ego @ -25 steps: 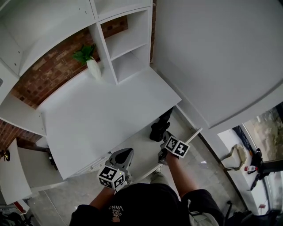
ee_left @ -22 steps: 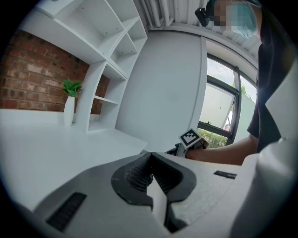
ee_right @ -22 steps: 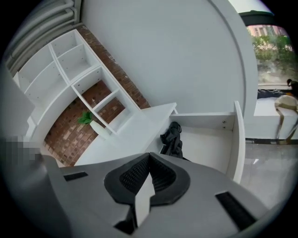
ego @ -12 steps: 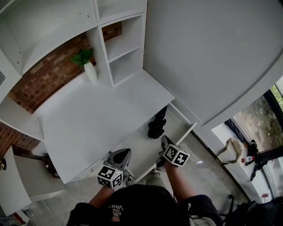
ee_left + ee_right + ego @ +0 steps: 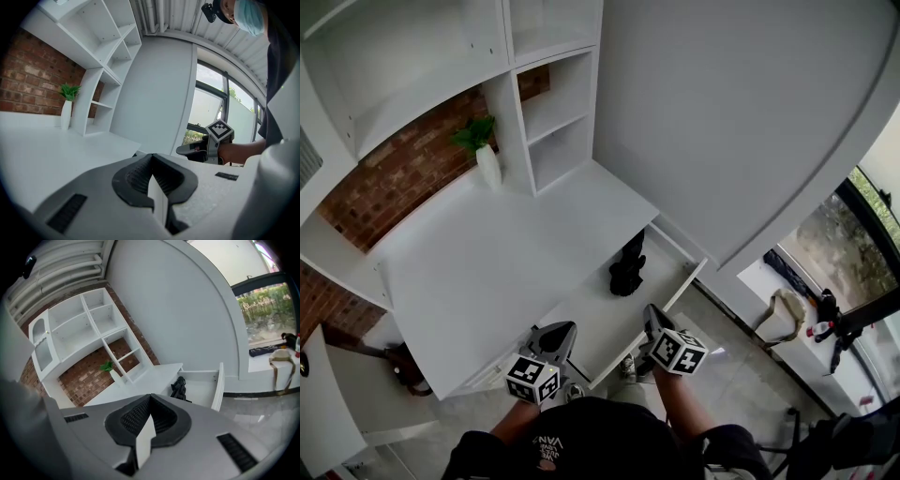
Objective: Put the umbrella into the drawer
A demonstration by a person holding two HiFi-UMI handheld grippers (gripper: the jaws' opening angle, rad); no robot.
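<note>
A folded black umbrella [image 5: 626, 265] lies inside the open white drawer [image 5: 680, 281] under the desk's right end. It also shows in the right gripper view as the umbrella [image 5: 178, 387] behind the drawer's front panel [image 5: 217, 386]. My right gripper [image 5: 653, 323] hovers shut and empty in front of the drawer, apart from the umbrella. In its own view the right gripper [image 5: 150, 411] has its pads pressed together. My left gripper [image 5: 557, 338] is off the desk's front edge, shut with nothing held; the left gripper [image 5: 152, 168] points along the desktop.
A white desk [image 5: 487, 272] has a plant in a white vase [image 5: 486, 155] at its back, by a brick wall. A white shelf unit [image 5: 548, 103] stands on the desk's right end. A big white panel [image 5: 722, 112] rises beside the drawer. A bag [image 5: 778, 314] lies on the windowsill.
My right gripper has pulled back from the drawer toward the person and risen. The left gripper shifted slightly. The umbrella stays in the drawer.
</note>
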